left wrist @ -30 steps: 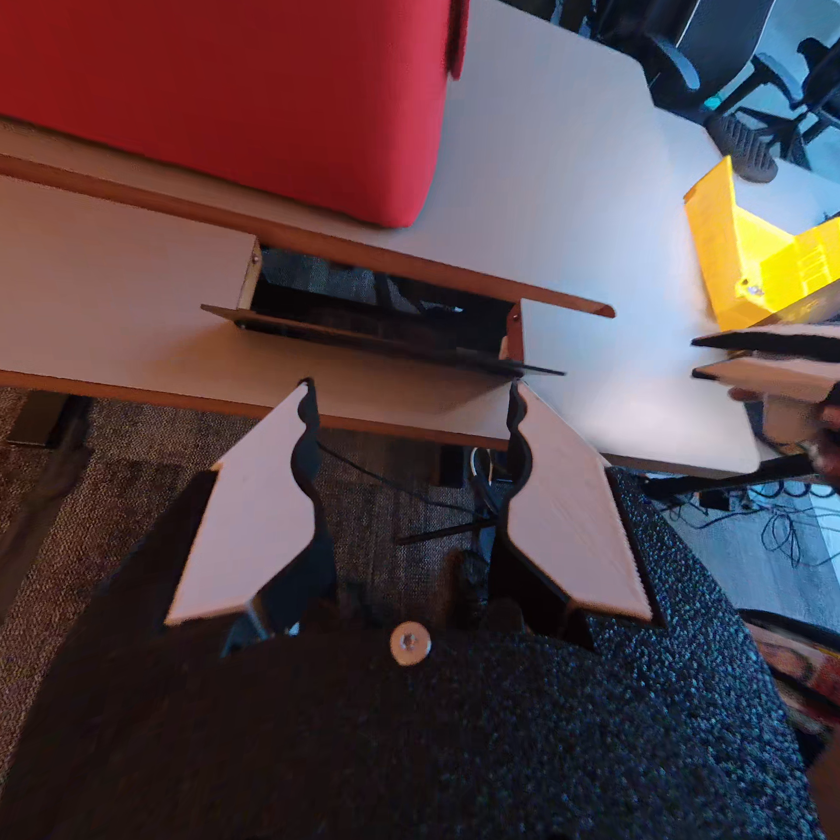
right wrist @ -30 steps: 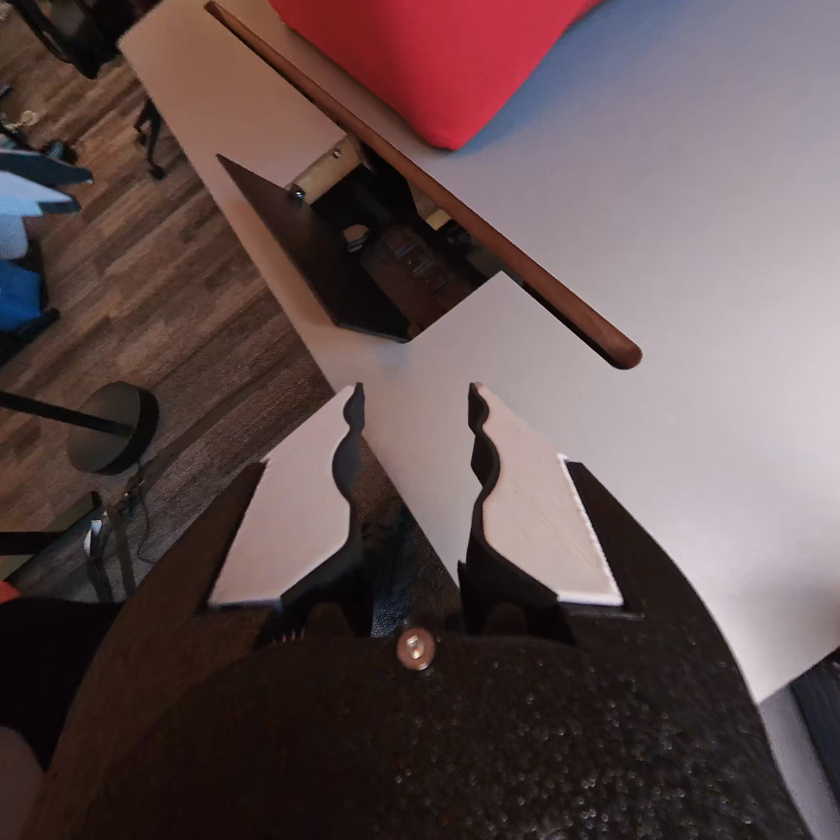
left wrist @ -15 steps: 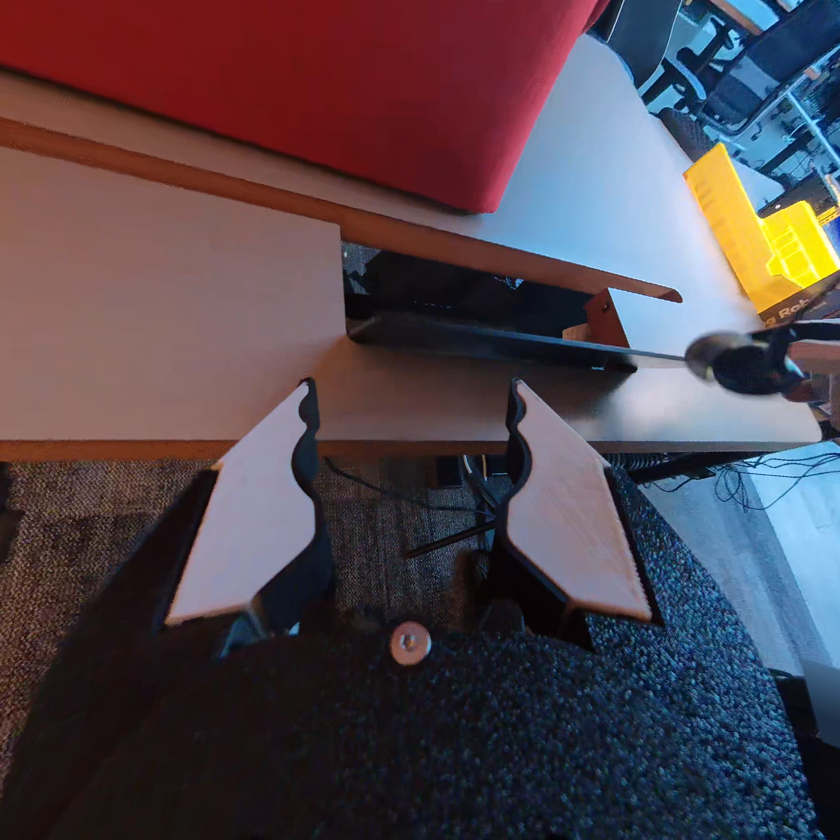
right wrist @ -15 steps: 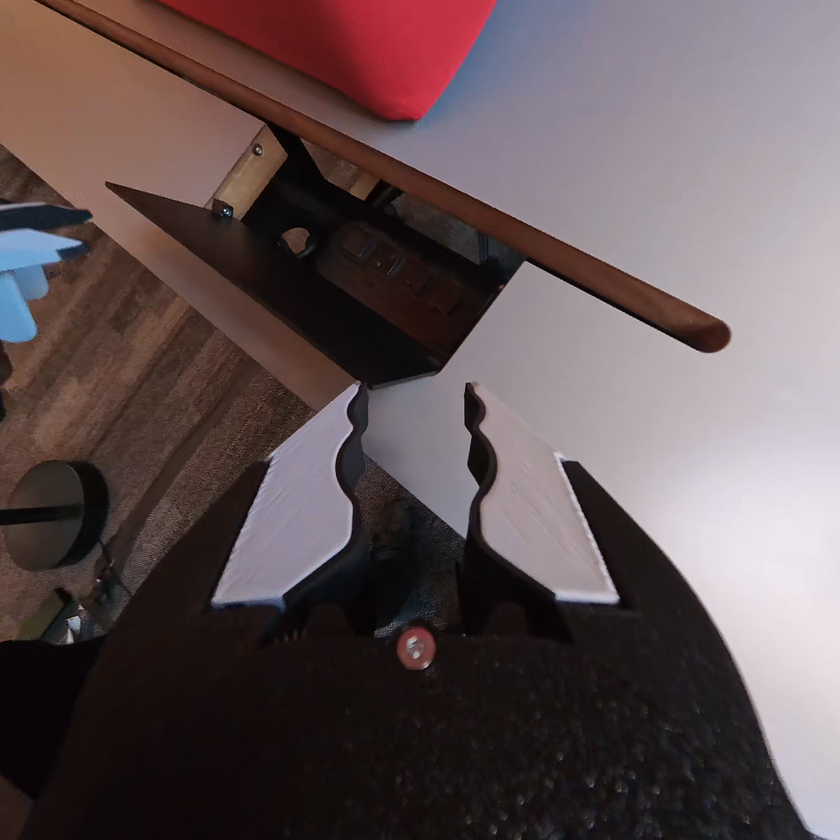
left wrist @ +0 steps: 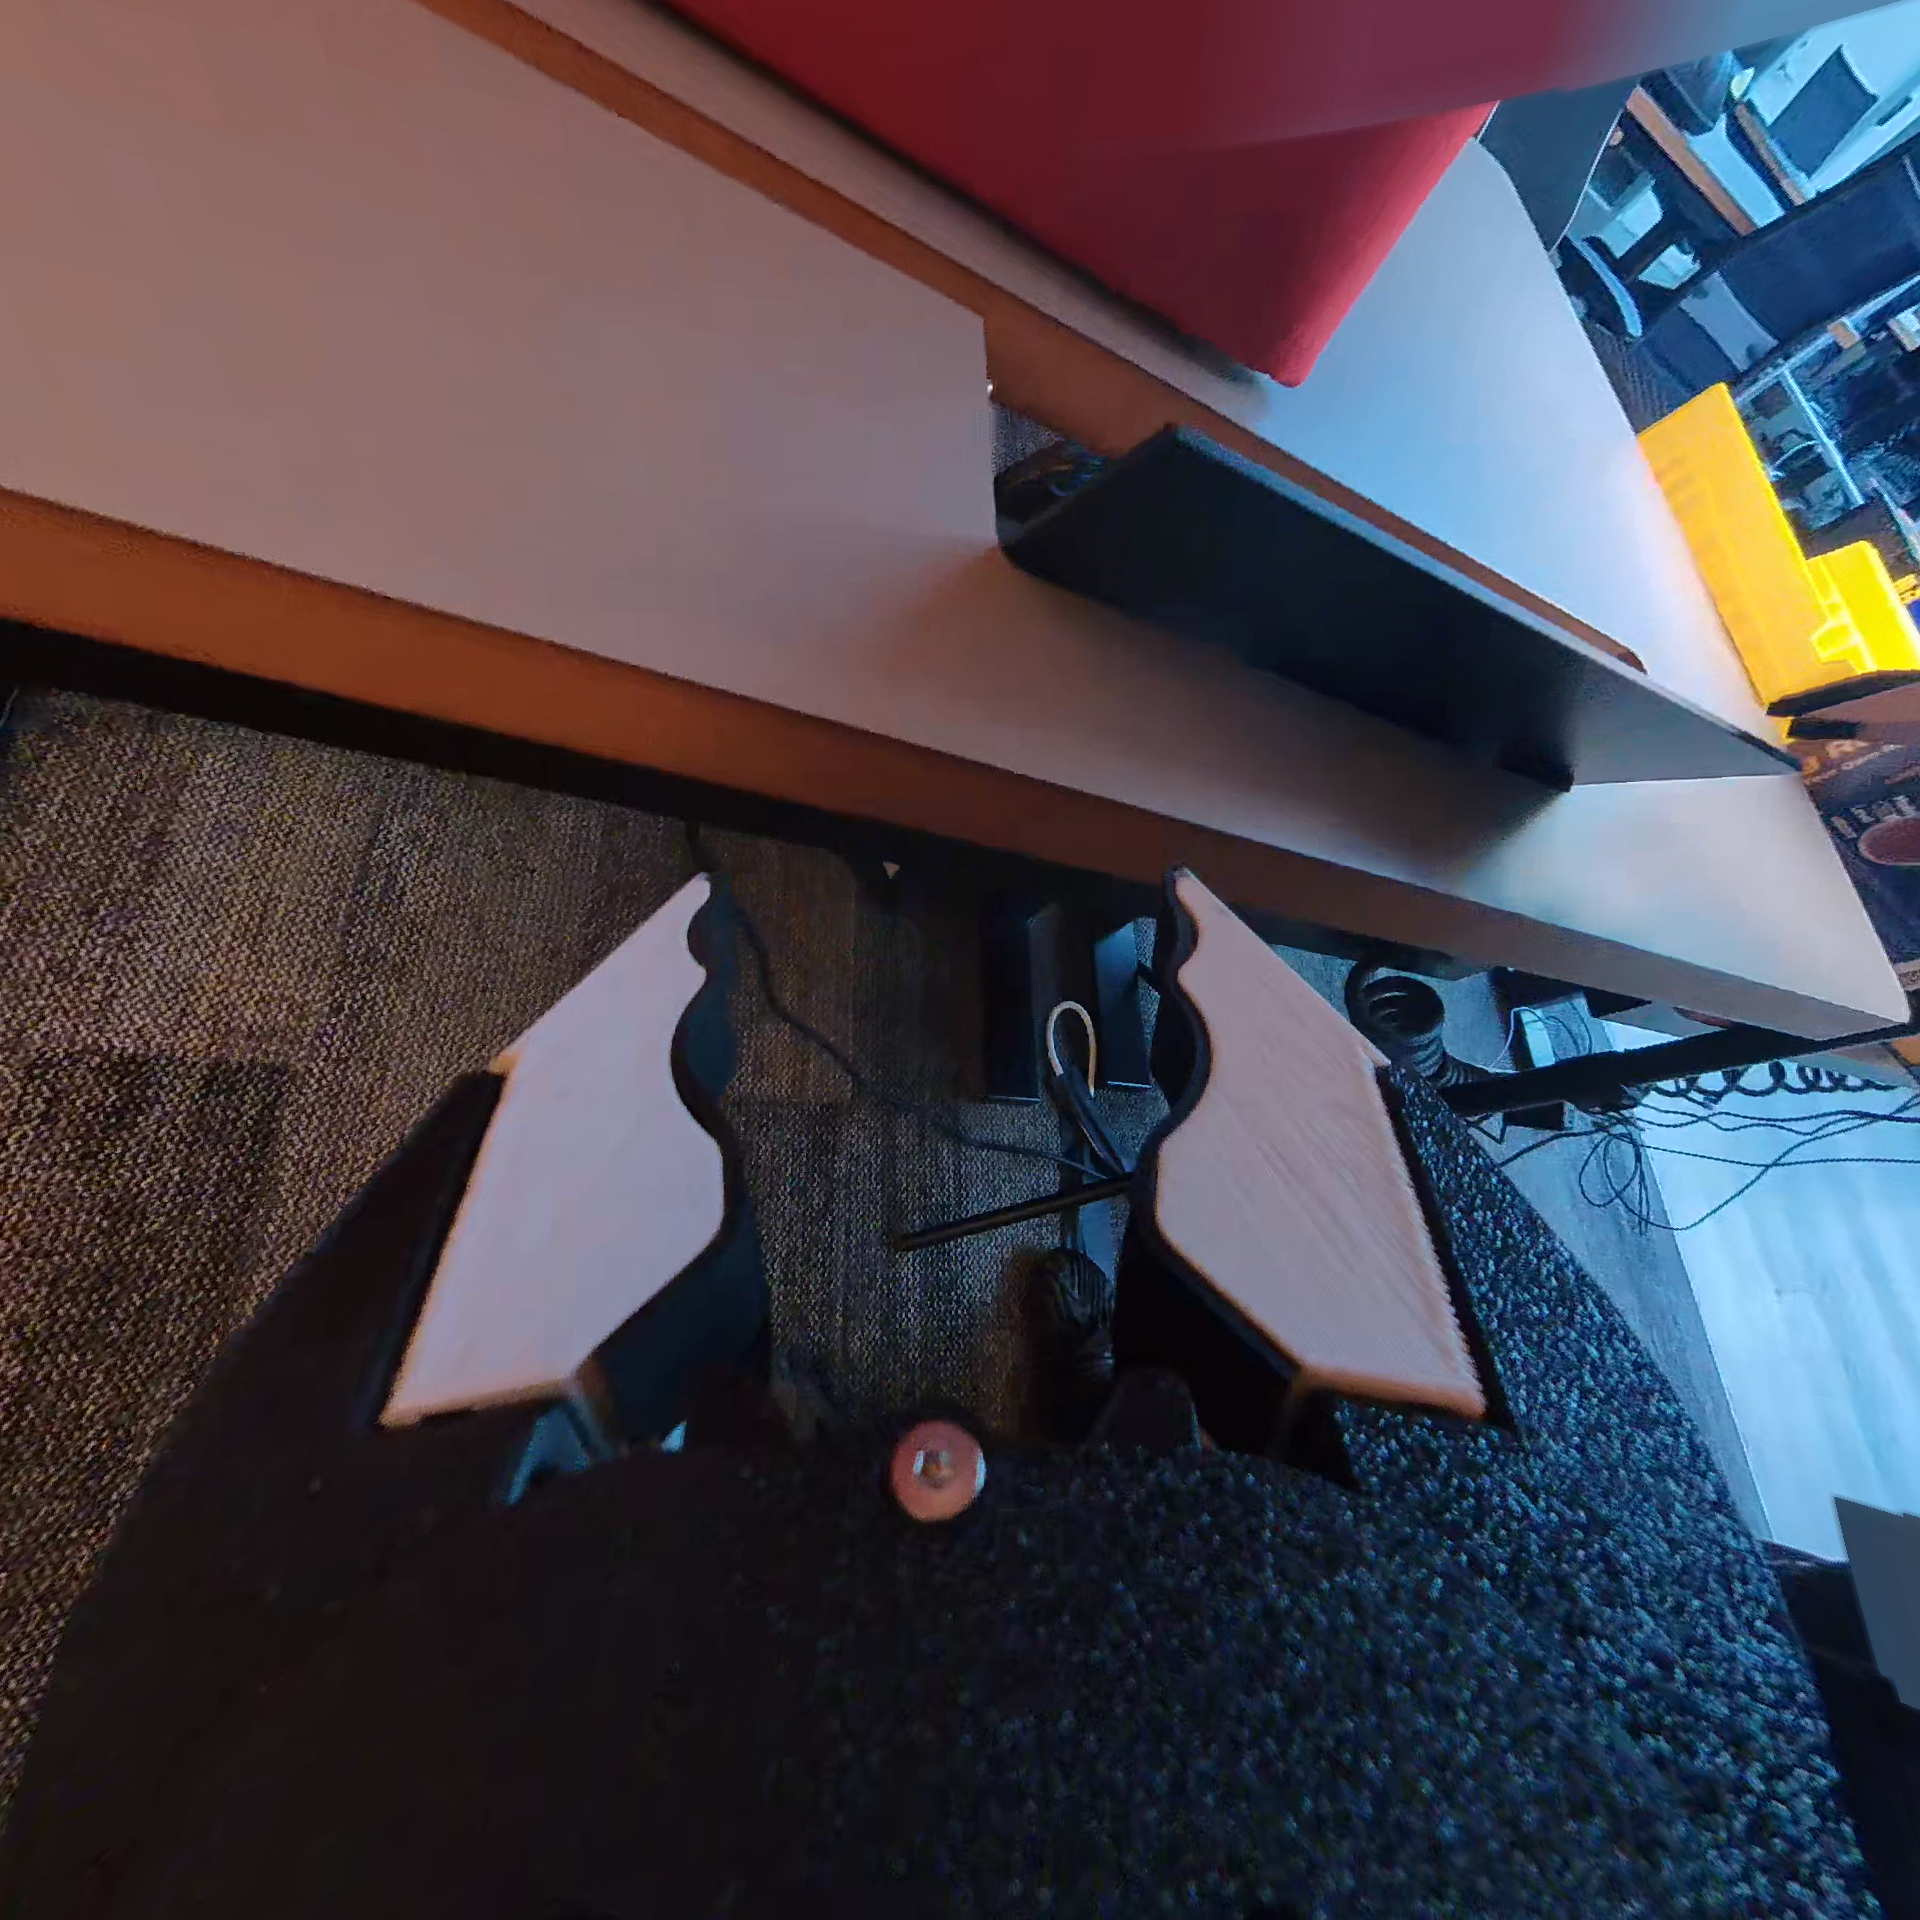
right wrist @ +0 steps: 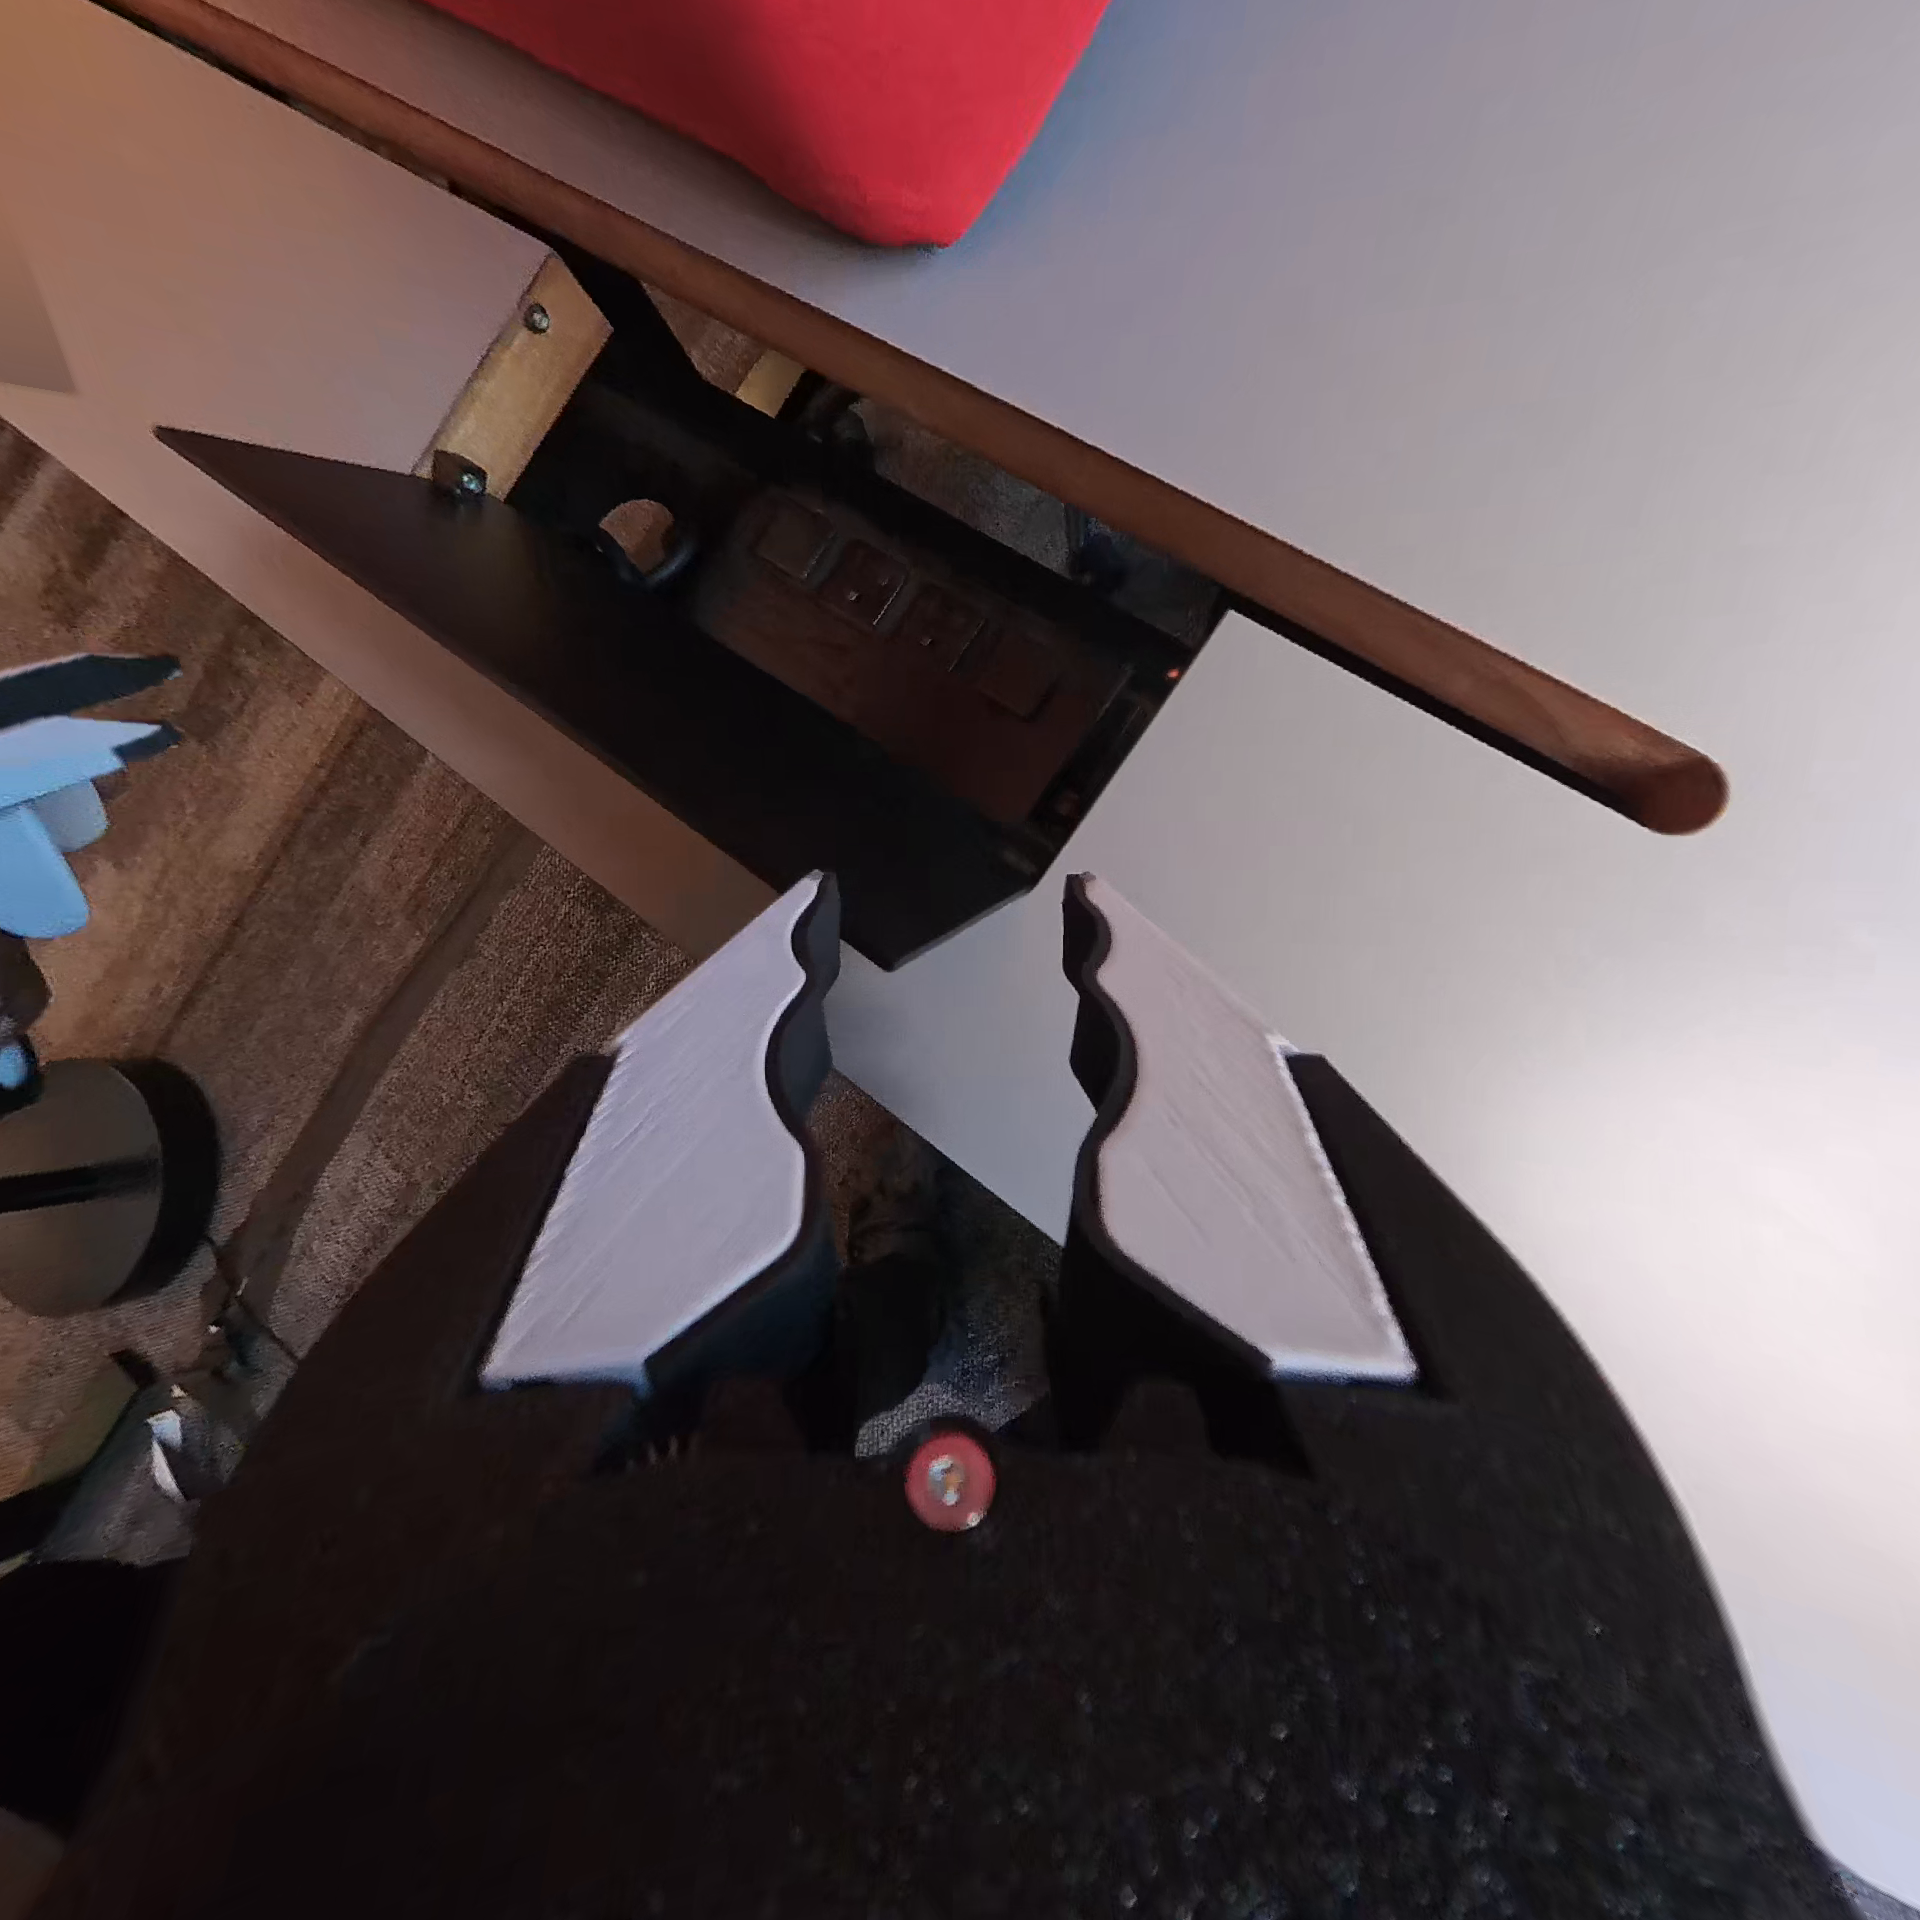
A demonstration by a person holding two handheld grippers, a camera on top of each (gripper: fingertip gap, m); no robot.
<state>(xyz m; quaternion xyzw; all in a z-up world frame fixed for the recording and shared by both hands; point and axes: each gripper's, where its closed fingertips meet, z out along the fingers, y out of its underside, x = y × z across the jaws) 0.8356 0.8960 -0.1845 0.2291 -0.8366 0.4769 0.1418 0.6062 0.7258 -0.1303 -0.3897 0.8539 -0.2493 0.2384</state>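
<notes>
My left gripper [left wrist: 940,894] is open and empty, off the front edge of a pale desk [left wrist: 520,395], above carpet and cables. A raised black flap [left wrist: 1351,613] stands over an opening in the desk, to its upper right. My right gripper [right wrist: 948,894] is open and empty, its tips just short of the same flap's near corner [right wrist: 727,727]. A power strip with sockets [right wrist: 904,613] lies in the opening. The left gripper's tips show at the far left of the right wrist view [right wrist: 62,748].
A red divider panel [right wrist: 831,94] stands on the desk behind the opening; it shows in the left wrist view [left wrist: 1143,156]. A yellow bin [left wrist: 1766,540] and a dark box [left wrist: 1870,769] sit at the desk's right end. A round black base [right wrist: 94,1184] stands on the floor.
My left gripper has dropped lower and back, so its tips now lie below the desk's front edge. My right gripper has moved closer to the flap and the opening. Both stayed open.
</notes>
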